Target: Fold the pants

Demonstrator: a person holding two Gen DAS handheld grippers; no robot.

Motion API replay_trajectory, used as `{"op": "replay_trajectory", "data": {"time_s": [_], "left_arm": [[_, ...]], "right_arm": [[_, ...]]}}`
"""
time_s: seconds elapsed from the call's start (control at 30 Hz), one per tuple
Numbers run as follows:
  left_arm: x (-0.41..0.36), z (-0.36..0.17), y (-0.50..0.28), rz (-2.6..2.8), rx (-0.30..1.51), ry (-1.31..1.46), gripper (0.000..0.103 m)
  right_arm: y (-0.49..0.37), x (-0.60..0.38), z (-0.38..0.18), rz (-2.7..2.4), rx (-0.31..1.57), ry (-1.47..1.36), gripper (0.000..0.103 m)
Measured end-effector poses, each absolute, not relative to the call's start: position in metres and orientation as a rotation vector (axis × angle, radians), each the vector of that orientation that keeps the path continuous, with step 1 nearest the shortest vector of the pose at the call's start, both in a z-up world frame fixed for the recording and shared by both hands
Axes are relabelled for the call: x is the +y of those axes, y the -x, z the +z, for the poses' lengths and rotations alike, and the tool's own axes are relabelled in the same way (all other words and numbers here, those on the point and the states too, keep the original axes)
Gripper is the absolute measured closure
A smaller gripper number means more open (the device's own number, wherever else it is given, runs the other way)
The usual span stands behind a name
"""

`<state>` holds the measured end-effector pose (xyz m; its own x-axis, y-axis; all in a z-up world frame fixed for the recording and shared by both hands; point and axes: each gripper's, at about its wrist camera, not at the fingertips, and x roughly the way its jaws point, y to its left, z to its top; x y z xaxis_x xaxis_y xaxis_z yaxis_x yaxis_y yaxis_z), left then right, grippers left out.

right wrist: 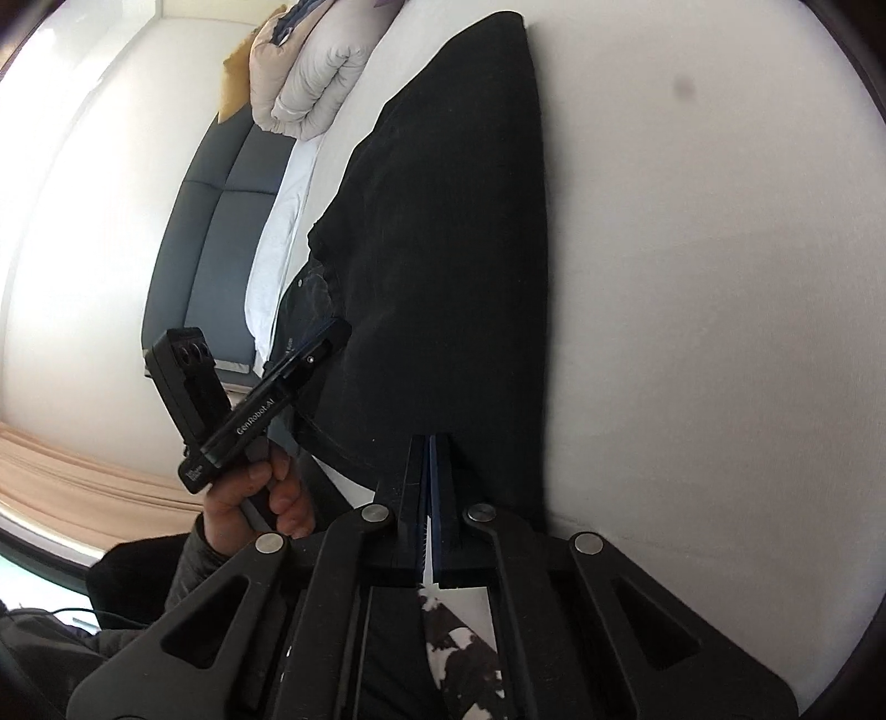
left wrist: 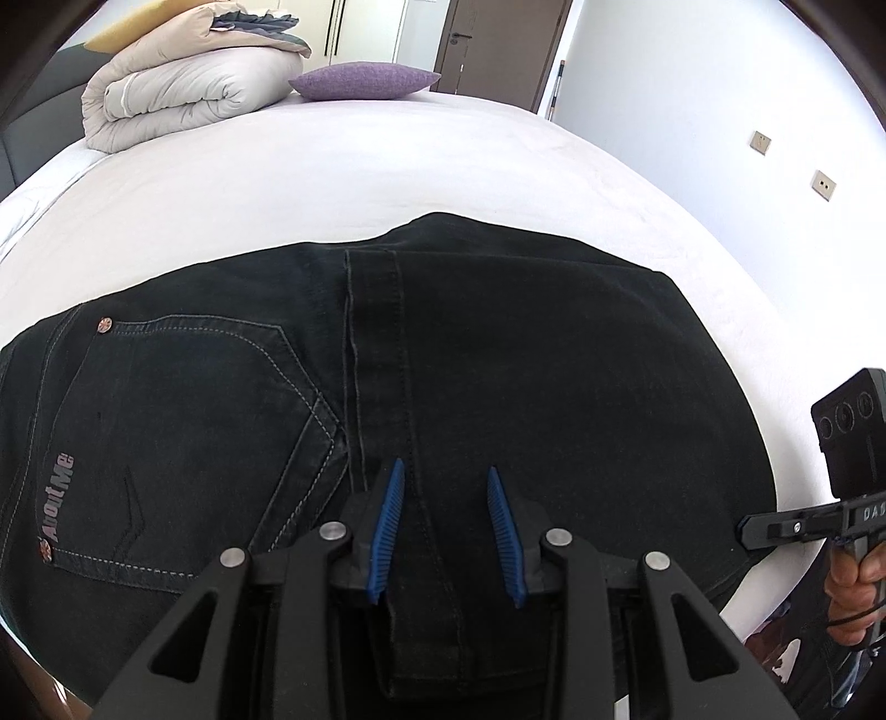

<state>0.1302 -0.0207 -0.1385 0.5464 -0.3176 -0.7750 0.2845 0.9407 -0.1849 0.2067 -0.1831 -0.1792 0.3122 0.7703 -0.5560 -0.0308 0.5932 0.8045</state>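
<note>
Dark denim pants lie folded on the white bed, back pocket with an "AboutMe" label at the left. A hemmed leg end lies across the middle. My left gripper is open, its blue pads just above the cloth near the front edge, holding nothing. In the right wrist view the pants stretch away along the bed. My right gripper has its jaws closed at the pants' near edge, apparently pinching the cloth. The left gripper shows there at the pants' left side; the right one shows at the right edge.
A rolled beige duvet and a purple cushion sit at the far end of the bed. A dark padded headboard runs along the left. A brown door and white wall with sockets stand beyond.
</note>
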Motion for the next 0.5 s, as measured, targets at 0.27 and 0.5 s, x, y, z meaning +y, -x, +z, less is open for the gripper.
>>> {"op": "replay_trajectory", "data": {"time_s": [0.27,0.5], "left_arm": [[0.045,-0.101,-0.093,-0.299,0.761,0.327,0.035],[0.199,-0.102,-0.032,-0.046,0.506,0.801,0.013]], "right_arm": [[-0.199,-0.169,-0.175,0.590,1.114,-0.759,0.103],[-0.189,-0.173,-0.177,0.588,1.066,-0.828,0.103]]}}
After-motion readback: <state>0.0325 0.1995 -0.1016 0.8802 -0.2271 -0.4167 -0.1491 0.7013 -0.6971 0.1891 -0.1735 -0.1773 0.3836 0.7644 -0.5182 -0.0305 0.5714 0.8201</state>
